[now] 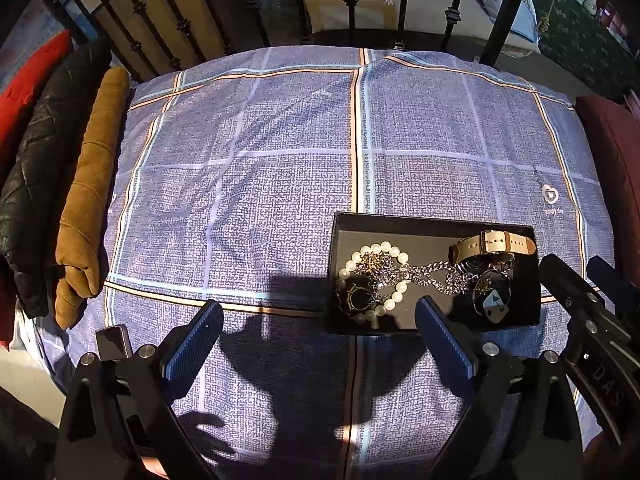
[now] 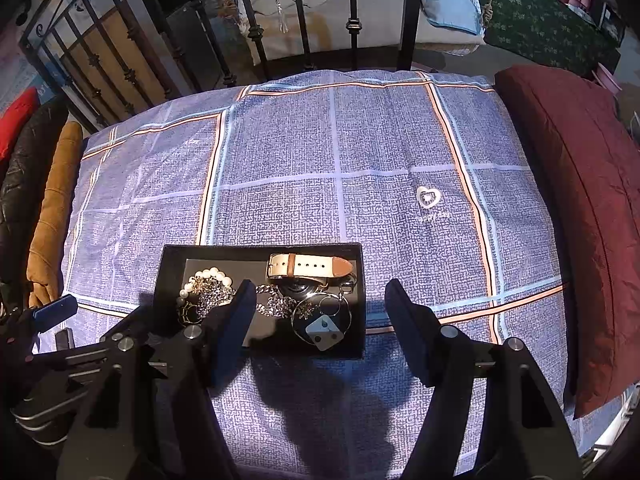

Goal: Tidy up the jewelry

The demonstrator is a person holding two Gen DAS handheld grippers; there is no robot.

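Note:
A black tray [image 1: 400,222] [image 2: 172,256] lies on the blue checked cloth [image 1: 260,168] [image 2: 360,152]. In it are a pearl bracelet [image 1: 394,252] [image 2: 212,272], a silver chain [image 1: 428,274] [image 2: 276,304], a watch with a beige strap [image 1: 492,242] [image 2: 308,266] and a black hoop with a grey tag [image 1: 494,304] [image 2: 324,330]. My left gripper [image 1: 320,320] is open and empty, just before the tray's near left corner. My right gripper [image 2: 320,296] is open and empty, its left finger over the tray's near edge.
A brown folded garment [image 1: 88,200] [image 2: 52,208] and a black jacket [image 1: 36,168] lie along the left. A dark red cushion [image 2: 576,208] lies on the right. A black metal railing [image 1: 352,4] [image 2: 352,20] stands behind. The right gripper's body [image 1: 592,320] shows beside the tray.

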